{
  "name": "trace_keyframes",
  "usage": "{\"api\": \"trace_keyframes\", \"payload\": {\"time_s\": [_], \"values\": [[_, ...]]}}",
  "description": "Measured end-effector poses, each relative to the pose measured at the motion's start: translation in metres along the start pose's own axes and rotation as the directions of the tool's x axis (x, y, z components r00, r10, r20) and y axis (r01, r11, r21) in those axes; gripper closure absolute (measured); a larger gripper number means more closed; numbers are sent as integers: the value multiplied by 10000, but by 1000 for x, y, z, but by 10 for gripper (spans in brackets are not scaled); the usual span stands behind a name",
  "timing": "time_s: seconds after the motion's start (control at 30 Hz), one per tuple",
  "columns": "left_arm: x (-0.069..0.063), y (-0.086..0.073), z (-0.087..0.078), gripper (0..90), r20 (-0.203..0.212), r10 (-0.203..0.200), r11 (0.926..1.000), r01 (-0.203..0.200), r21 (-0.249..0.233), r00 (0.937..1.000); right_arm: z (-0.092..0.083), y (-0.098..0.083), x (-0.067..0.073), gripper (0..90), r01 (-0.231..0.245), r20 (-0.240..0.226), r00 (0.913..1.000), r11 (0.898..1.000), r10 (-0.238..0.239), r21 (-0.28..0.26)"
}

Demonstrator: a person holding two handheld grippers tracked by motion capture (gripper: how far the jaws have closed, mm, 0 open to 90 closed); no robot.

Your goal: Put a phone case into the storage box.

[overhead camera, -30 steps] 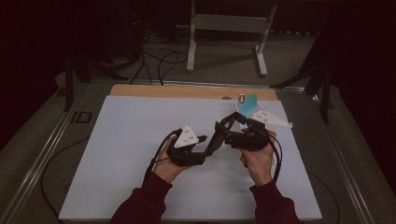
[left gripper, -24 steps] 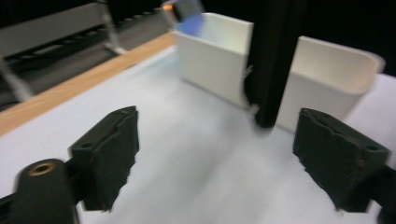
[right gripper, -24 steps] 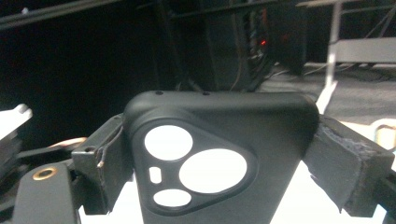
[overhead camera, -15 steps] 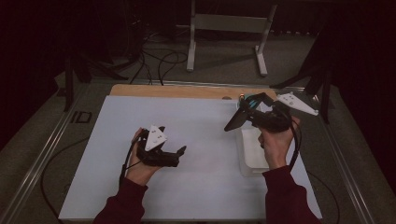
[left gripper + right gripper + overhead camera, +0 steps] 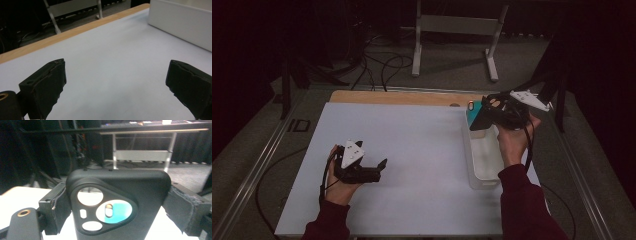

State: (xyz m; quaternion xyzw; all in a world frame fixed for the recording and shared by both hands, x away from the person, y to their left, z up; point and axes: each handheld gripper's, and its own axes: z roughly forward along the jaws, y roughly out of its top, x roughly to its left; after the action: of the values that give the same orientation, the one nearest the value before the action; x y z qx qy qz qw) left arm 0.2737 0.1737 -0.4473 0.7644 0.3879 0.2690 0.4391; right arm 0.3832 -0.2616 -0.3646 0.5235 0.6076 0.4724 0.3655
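Lower left of the high view: the left gripper [image 5: 379, 168] hovers low over the white mat [image 5: 412, 145], its 2 jaws just opened wide with nothing between them. Right of centre, a white tray [image 5: 482, 167] sits on the mat; whatever it holds can't be made out. Above its far end, the right gripper [image 5: 477, 120] has its jaws clamped on the sides of a black phone case [image 5: 120, 202], lens cutouts facing the camera. A turquoise object [image 5: 473, 114] shows just behind it.
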Motion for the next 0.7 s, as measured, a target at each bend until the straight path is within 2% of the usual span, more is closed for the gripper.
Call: {"api": "trace_keyframes", "payload": {"time_s": [0.07,0.2,0.37,0.47,0.57,0.7], "values": [[2,-3,-2,37,-57,-73,10000,73,-15,10000,4,-2,-1,142,30,138,9999,9999,-32,121],[6,-6,-6,37,-115,-276,9996,275,-82,9996,18,-13,-3,140,7,430,9991,9973,-39,740],[6,-6,-6,37,-117,-275,9996,274,-81,9996,30,-21,-1,138,186,545,9982,9915,-258,1286],[5,-6,-4,38,-67,-251,9996,251,-86,9997,45,-29,4,135,406,652,9964,9807,-540,1913],[4,-6,-4,39,-37,-249,9997,249,-89,9997,57,-36,5,133,408,801,9948,9680,-624,2475],[4,-6,-3,39,-1,-242,9997,242,-89,9997,69,-45,6,131,428,1024,9920,9583,-745,2825]]}}
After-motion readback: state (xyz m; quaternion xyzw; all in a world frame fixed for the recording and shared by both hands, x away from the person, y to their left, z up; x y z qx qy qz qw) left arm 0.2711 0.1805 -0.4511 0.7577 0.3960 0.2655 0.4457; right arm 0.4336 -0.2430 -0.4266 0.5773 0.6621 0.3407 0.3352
